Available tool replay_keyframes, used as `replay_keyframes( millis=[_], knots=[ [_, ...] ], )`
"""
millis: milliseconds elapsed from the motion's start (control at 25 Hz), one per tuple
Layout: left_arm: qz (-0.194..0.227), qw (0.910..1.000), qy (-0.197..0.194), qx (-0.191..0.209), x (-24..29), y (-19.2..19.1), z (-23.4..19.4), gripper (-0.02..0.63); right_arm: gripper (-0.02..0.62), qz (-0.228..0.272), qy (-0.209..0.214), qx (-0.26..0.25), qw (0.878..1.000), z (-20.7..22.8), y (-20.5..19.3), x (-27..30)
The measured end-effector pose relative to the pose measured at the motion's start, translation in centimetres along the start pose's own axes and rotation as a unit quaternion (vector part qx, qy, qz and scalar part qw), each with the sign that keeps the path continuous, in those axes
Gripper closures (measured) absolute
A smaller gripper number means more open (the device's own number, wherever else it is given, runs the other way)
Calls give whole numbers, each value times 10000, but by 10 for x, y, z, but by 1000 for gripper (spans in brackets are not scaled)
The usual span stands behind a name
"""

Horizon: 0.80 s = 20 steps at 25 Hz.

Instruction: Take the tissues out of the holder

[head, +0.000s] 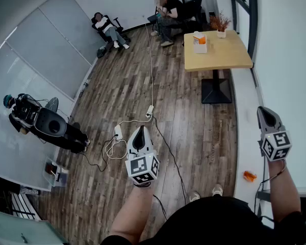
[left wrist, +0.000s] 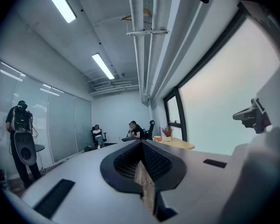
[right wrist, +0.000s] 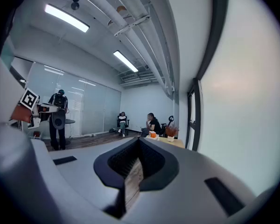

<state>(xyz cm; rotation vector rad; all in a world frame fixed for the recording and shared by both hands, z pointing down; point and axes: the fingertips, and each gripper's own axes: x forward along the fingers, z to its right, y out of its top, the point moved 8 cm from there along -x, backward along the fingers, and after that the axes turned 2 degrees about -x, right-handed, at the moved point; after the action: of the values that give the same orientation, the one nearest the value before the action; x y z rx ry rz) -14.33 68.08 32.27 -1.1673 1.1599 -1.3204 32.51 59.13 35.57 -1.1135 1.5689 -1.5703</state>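
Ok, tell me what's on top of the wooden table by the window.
On the table stand a white tissue holder with orange at its top and a small potted plant, nothing else visible. Whatever lies behind the holder is covered.

I am looking down on a dark plank floor, where a light wooden table on a black foot is standing close to the white wall. Frosted glass panels are lining the opposite side. Long ceiling lamps are shining beside grey pipes, and a big window is giving pale light.
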Motion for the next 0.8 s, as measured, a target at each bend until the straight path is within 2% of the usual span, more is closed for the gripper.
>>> replay_keyframes(
  millis=[360, 560, 680, 800],
  knots=[
    [22, 10000, 22, -67, 0, 4, 23, 601, 592, 21, 146, -3, 9999, 14, 3, 11],
    [67, 9997, 219, -75, -4, 1, 32, 601, 592, -6, 126, -21, 9999, 26, -10, 18],
    [-161, 9993, 332, -75, -2, -16, 30, 601, 592, -38, 151, 182, 9997, 31, -20, 29],
    [-344, 9988, 345, -30, 12, -30, 18, 601, 592, -72, 141, 179, 9997, 32, -23, 43]
  ],
)
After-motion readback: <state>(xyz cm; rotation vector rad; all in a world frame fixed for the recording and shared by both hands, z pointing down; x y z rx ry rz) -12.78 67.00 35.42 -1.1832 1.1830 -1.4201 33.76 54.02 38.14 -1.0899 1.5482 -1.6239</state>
